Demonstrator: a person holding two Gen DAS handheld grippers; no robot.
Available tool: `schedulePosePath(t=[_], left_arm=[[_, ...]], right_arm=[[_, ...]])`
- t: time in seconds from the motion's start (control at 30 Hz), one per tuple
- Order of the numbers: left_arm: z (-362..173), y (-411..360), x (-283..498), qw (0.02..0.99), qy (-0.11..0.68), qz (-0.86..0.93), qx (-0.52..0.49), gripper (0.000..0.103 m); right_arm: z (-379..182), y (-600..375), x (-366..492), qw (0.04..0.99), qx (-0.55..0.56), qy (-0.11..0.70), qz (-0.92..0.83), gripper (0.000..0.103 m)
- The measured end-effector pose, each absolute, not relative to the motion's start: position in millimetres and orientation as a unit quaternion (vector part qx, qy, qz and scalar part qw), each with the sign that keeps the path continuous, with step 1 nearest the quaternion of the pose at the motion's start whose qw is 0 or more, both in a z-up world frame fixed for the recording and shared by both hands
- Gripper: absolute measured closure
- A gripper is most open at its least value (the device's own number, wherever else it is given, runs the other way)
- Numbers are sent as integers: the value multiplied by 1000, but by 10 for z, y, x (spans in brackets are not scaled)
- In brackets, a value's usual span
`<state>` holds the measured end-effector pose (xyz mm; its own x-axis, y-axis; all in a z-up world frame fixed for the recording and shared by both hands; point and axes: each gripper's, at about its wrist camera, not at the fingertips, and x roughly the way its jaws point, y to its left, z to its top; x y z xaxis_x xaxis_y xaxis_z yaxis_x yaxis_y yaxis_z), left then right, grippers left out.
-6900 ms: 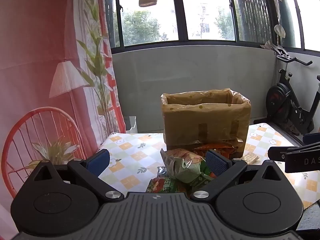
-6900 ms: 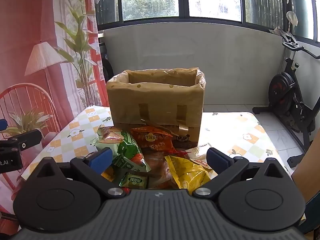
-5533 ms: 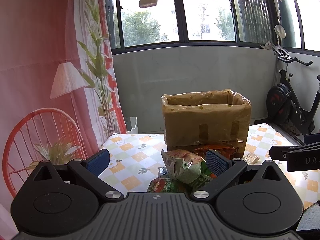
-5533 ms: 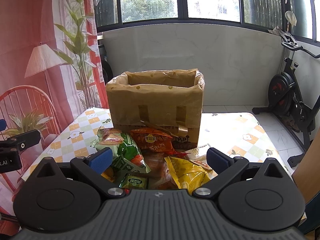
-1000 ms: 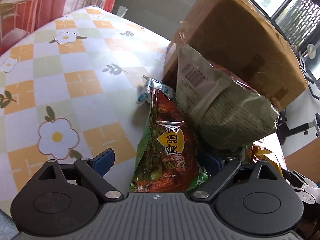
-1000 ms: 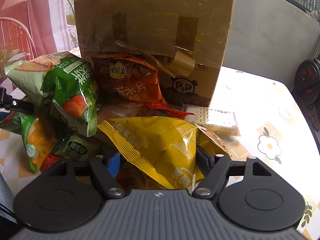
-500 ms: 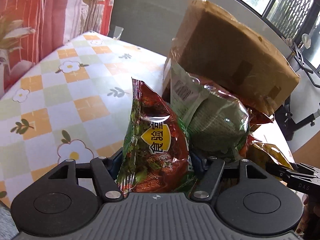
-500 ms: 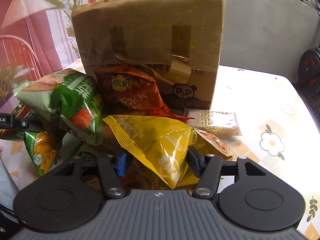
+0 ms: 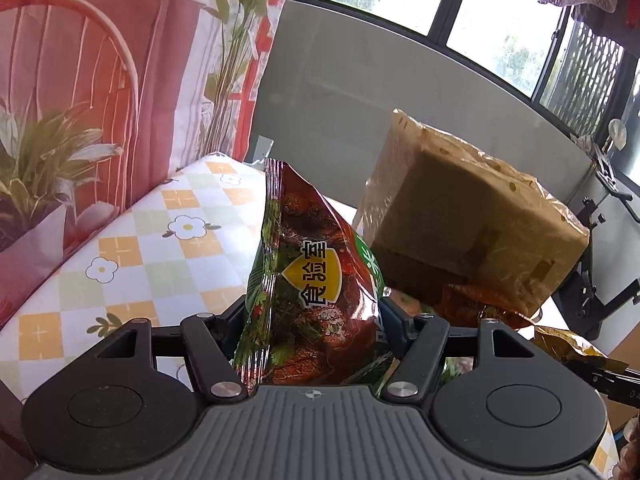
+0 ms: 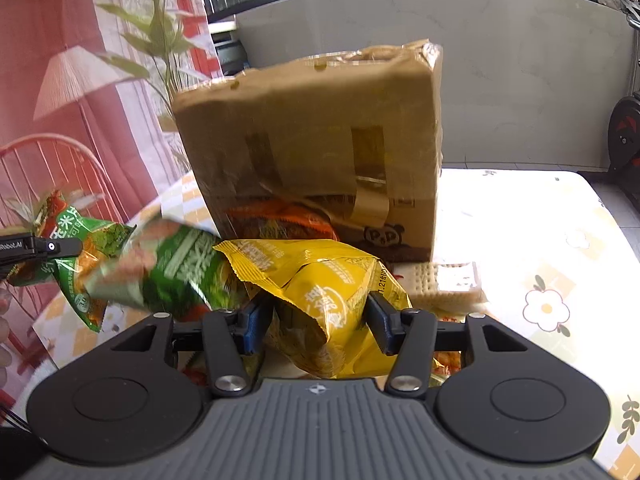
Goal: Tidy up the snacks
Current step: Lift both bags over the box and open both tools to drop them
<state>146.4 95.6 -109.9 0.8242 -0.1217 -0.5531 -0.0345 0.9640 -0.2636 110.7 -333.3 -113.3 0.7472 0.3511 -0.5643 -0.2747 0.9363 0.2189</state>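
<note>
Left gripper (image 9: 312, 320) pinches a glossy red-and-green foil snack bag (image 9: 308, 288), held upright clear of the checked floral tablecloth (image 9: 132, 248). Right gripper (image 10: 316, 322): jaws closing on a crinkled yellow foil snack bag (image 10: 328, 296), pads already pressing its sides. The tall brown cardboard box (image 10: 320, 148) stands just behind the snack pile. I judge each bag should clear the box rim before release; keep grips gentle, since puffed bags may slip or crush.

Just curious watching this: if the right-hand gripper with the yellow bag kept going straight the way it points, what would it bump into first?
Probably the cardboard box. It stands right ahead of the right gripper, beyond the yellow bag it holds, though the distance is hard to judge.
</note>
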Motion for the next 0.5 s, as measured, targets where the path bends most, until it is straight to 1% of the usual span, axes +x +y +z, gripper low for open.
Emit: schedulePosePath(t=[0.17, 0.5], left_arm=[[-959, 960, 1458, 953, 272, -19, -128, 34], [-657, 925, 1323, 966, 226, -26, -120, 34]], right_arm=[[-959, -3366, 1092, 941, 76, 281, 174, 50], [-762, -3390, 1085, 949, 83, 240, 186, 52]])
